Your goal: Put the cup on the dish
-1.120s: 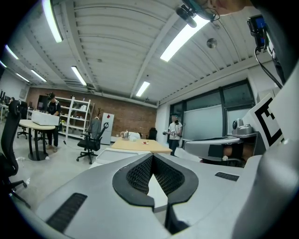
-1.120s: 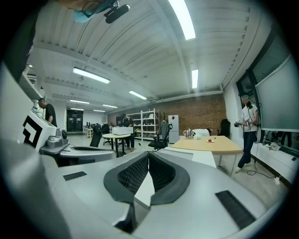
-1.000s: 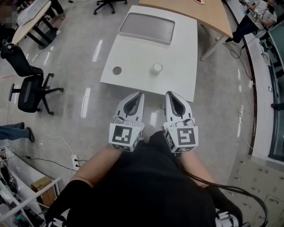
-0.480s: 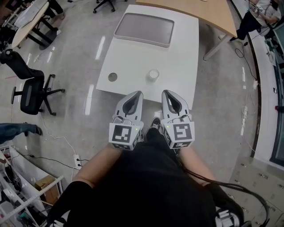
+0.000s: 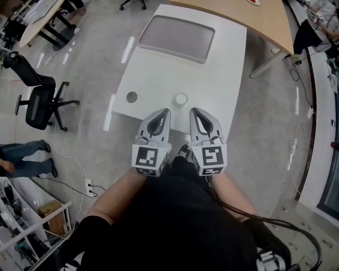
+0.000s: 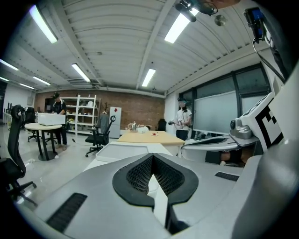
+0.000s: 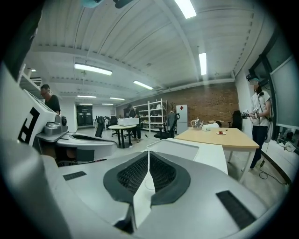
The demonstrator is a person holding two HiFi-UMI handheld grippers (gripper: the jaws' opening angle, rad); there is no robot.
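A small white cup point(image 5: 181, 98) stands upright near the front edge of a white table point(image 5: 212, 79). A small round grey dish point(image 5: 132, 97) lies to the cup's left, near the table's left front corner. I hold both grippers side by side close to my body, with their tips just at the table's near edge. The left gripper point(image 5: 167, 110) is shut and holds nothing. The right gripper point(image 5: 192, 110) is likewise shut and empty. The cup sits just beyond and between the two tips. In the left gripper view the left gripper point(image 6: 151, 157) shows its jaws closed, and in the right gripper view the right gripper point(image 7: 148, 152) does too.
A shallow grey tray point(image 5: 176, 32) lies at the table's far end. A wooden table point(image 5: 249, 16) stands beyond it. On the floor to the left are an office chair point(image 5: 39, 103), a person's legs point(image 5: 24, 159) and a power strip point(image 5: 88, 186) with cables.
I have moved toward the table, so its near edge has come down to the gripper tips. Both grippers stayed shut and side by side.
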